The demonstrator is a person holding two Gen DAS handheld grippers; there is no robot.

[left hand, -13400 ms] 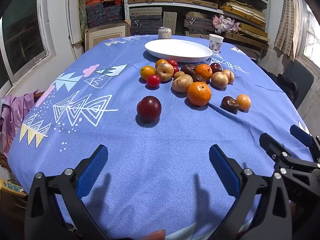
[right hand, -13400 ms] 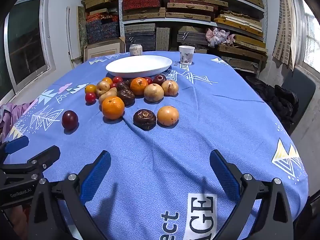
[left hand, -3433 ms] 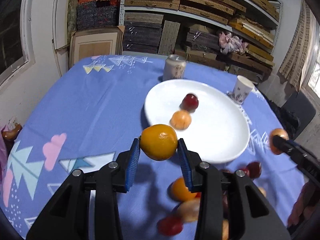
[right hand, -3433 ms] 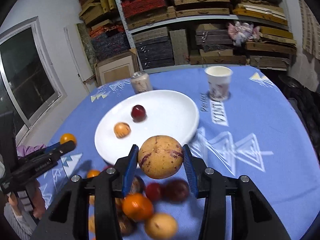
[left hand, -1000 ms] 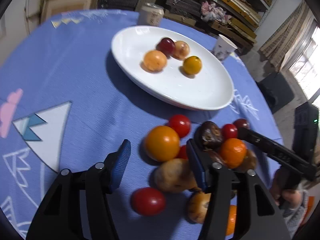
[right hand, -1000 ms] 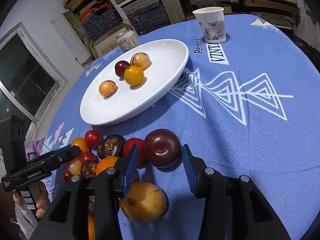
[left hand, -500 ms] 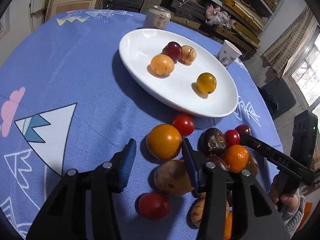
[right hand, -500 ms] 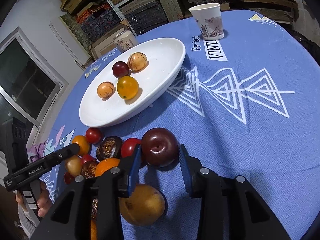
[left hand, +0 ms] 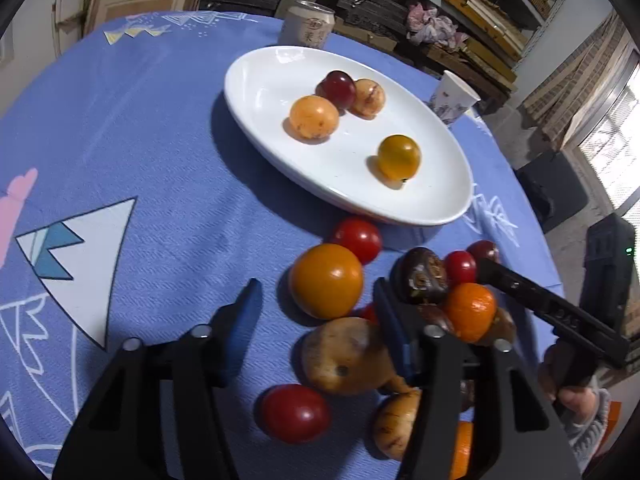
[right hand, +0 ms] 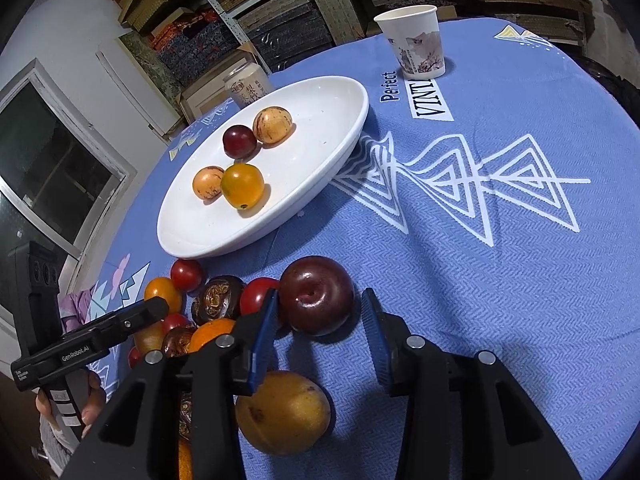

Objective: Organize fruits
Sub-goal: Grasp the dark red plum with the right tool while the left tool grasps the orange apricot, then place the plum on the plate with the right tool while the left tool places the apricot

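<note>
Left wrist view: my left claw (left hand: pixel 316 292) is down on the desk (left hand: pixel 140 140) with the orange fruit (left hand: pixel 326 280) between its pads. The jaws have just been closing, but a gap shows on the left pad's side, so I have no hold on it. To grip well I should centre the fruit, close evenly on its widest part, then lift straight up before swinging ahead to the white plate (left hand: pixel 260 92), which lies beyond the claw and already carries four fruits.

A small red tomato (left hand: pixel 357 239) touches the orange fruit on its far side, and a brown pear-shaped fruit (left hand: pixel 346 354) sits just under my right pad. Either could roll if I drag sideways.

In the right wrist view my right claw (right hand: pixel 318 300) straddles the dark plum (right hand: pixel 316 296). Its jaws have just eased apart a little. The left pad is against the plum and the right pad stands clear, so it is loose, not held. I judge that it needs a firmer squeeze before any lift, since the skin looks glossy and may slip.

Another red tomato (right hand: pixel 256 294) crowds the left pad and a yellow fruit (right hand: pixel 282 412) lies beneath the claw. The paper cup (right hand: pixel 414 42) and the can (left hand: pixel 308 26) stand beyond the plate, clear of both paths
</note>
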